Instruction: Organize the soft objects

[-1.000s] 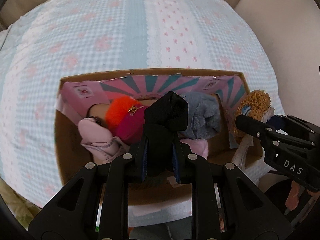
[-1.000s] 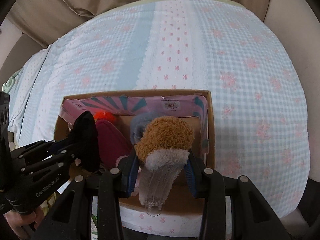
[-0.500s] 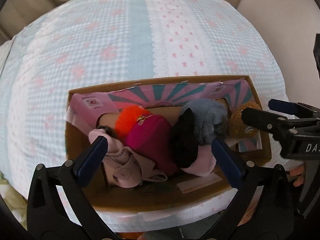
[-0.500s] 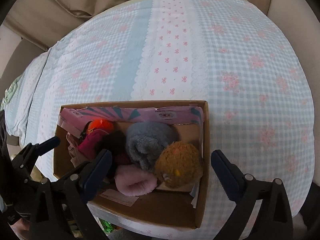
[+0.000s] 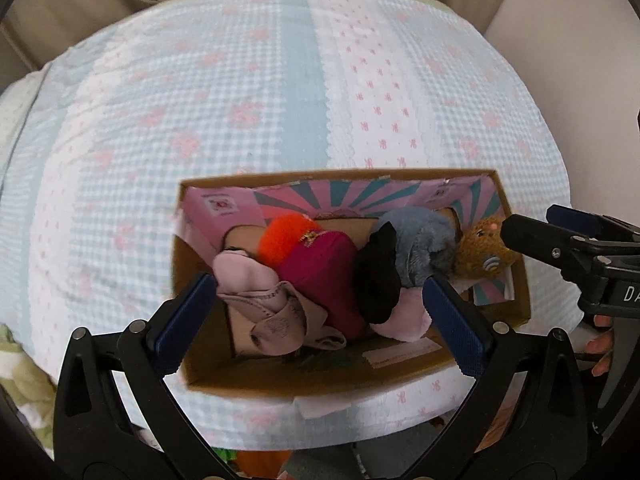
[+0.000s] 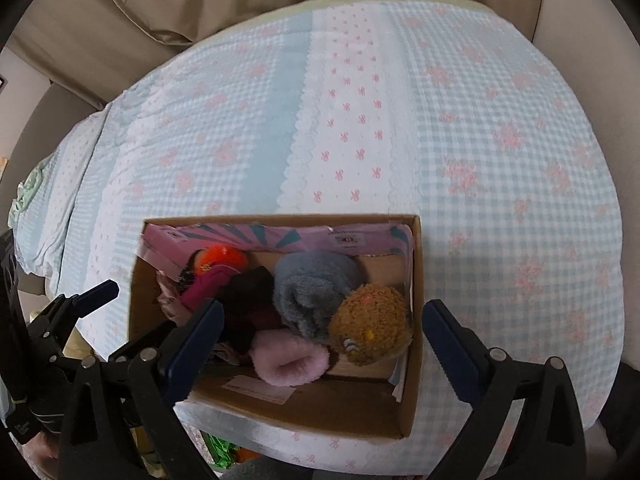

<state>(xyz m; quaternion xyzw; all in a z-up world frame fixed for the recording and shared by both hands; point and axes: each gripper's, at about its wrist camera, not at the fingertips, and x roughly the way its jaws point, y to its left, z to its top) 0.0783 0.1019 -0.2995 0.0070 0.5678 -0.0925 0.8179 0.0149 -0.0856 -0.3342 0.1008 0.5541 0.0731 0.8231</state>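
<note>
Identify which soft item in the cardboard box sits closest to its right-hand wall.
The brown curly plush, with its small face patch. It sits against the right wall of the cardboard box; the grey fluffy item and pink fuzzy item lie further left.

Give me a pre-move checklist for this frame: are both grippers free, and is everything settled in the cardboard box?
1. Left gripper empty, jaws wide apart: ok.
2. Right gripper empty, jaws wide apart: ok.
3. Black cloth item lies inside the cardboard box, between the magenta pouch and the grey plush: ok.
4. Brown plush toy sits in the box's right end, beside the grey plush: ok.
5. Nothing hangs over the box rim: ok.
6. More soft objects waiting off the blanket: cannot tell; its visible part is bare.
</note>
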